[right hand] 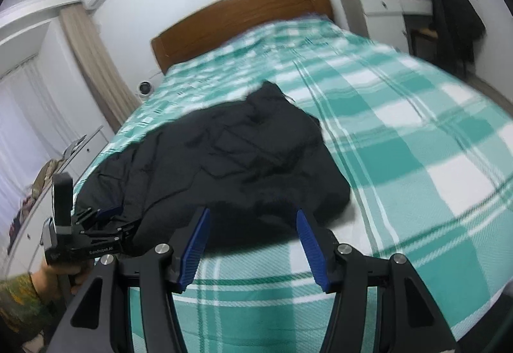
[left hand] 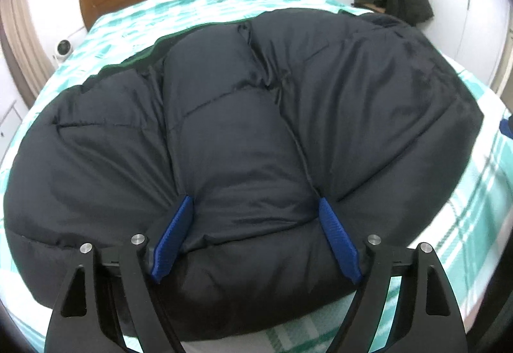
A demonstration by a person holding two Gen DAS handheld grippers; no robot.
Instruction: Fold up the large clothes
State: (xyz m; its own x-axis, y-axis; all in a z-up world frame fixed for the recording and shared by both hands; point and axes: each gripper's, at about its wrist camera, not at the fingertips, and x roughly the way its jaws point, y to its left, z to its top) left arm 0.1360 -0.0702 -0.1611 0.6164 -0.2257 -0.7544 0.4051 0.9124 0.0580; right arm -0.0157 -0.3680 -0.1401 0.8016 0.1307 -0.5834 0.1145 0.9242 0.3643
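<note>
A big dark navy puffer jacket (left hand: 243,115) lies in a folded bundle on the green and white checked bed (left hand: 198,0). My left gripper (left hand: 255,202) is open, its blue fingers (left hand: 174,237) pressed into the jacket's near edge with a puffy fold bulging between them. In the right wrist view the jacket (right hand: 224,160) lies left of centre on the bed (right hand: 416,144). My right gripper (right hand: 253,215) is open and empty, just short of the jacket's near right edge. The left gripper (right hand: 105,218) shows there at the jacket's left side.
A wooden headboard (right hand: 243,12) stands at the far end. A white desk (right hand: 391,4) and a chair draped with dark clothing (right hand: 455,22) are at the back right. A small white fan (right hand: 145,88) and curtains (right hand: 93,64) are at the left.
</note>
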